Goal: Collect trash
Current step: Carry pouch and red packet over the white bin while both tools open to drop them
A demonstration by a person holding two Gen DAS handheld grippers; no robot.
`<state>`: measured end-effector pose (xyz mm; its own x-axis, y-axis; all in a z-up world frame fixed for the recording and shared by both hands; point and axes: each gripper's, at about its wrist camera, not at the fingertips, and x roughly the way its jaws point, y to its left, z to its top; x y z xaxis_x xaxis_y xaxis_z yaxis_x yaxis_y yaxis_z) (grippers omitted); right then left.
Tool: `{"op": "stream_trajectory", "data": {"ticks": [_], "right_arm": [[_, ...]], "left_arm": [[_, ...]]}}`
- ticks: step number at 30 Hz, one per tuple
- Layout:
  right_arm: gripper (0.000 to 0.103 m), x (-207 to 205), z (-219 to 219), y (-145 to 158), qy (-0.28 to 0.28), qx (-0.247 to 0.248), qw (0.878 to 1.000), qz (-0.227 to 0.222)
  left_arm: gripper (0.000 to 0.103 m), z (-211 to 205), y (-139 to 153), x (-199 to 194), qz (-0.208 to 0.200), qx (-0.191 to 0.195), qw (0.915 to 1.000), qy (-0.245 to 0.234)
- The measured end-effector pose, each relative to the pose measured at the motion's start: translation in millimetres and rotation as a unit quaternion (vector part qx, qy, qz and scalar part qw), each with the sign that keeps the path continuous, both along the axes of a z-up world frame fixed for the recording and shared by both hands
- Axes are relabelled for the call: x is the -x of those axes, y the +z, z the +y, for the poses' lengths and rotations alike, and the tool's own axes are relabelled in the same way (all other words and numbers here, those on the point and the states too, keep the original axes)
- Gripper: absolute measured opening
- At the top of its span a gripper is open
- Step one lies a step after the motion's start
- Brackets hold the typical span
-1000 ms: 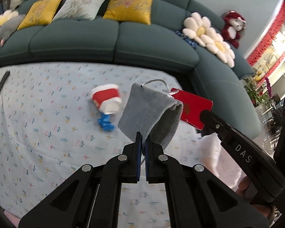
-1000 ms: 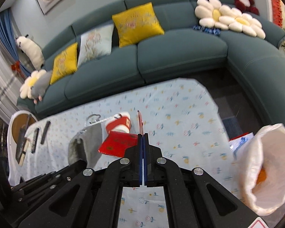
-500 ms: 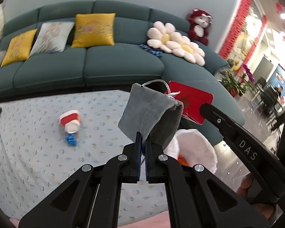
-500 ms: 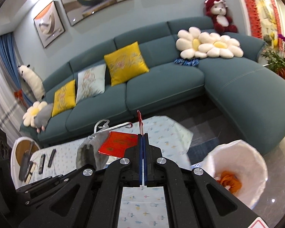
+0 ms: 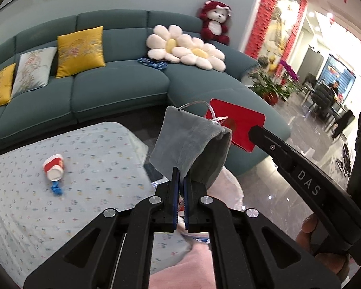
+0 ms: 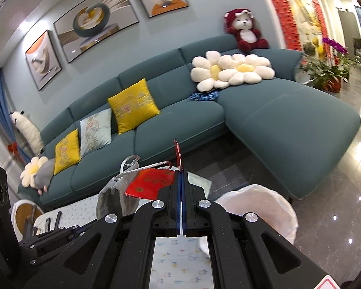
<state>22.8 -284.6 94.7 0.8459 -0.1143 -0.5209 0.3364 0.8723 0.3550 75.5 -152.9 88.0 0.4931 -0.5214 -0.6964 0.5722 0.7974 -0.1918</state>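
Teal sofa [image 6: 204, 110] | lined bin [image 6: 264, 207] | left gripper [image 5: 179, 180] clamps grey pouch [image 5: 190, 144]

Surface [image 5: 103, 144]: low table under a pale floral-print cloth, set in front of the teal sofa. On it in the left wrist view: a red-and-white cup [image 5: 53, 167] tipped on its side, with a small blue crumpled scrap [image 5: 56, 189] just beside its open end. In the right wrist view, dark remote-like sticks [image 6: 52, 221] lie at the cloth's far left edge. Floor [image 6: 344, 192]: glossy dark tile; a white-lined trash bin [image 6: 260, 207] stands on it just beside the table.
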Motion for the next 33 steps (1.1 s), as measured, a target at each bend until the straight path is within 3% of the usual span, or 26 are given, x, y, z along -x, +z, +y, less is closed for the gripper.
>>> {"op": "stream_trajectory", "data": {"ticks": [10,25,27,29,33], "right_arm": [[0.001,30,-48,-22,-0.041,-0.015,0.999,0.011],[0.001,31,-83,-65,-0.067,-0.036,0.996,0.046],[0.004,27,-85,-71,-0.068,-0.037,0.996,0.054],[0.012,24,-85,-77,-0.075,-0.035,0.995,0.061],[0.028,23,-83,-84,-0.074,-0.037,0.994,0.071]], "left_arm": [[0.003,-41,-19,8,0.016,-0.014,0.9993,-0.032],[0.004,-75,-56,1,0.052,-0.018,0.9973,-0.049],[0.018,-77,-60,-3,0.060,-0.011,0.9972,-0.044],[0.045,-76,-62,-7,0.061,-0.008,0.9978,-0.027],[0.047,-72,-64,-10,0.063,-0.011,0.9978,-0.015]]}}
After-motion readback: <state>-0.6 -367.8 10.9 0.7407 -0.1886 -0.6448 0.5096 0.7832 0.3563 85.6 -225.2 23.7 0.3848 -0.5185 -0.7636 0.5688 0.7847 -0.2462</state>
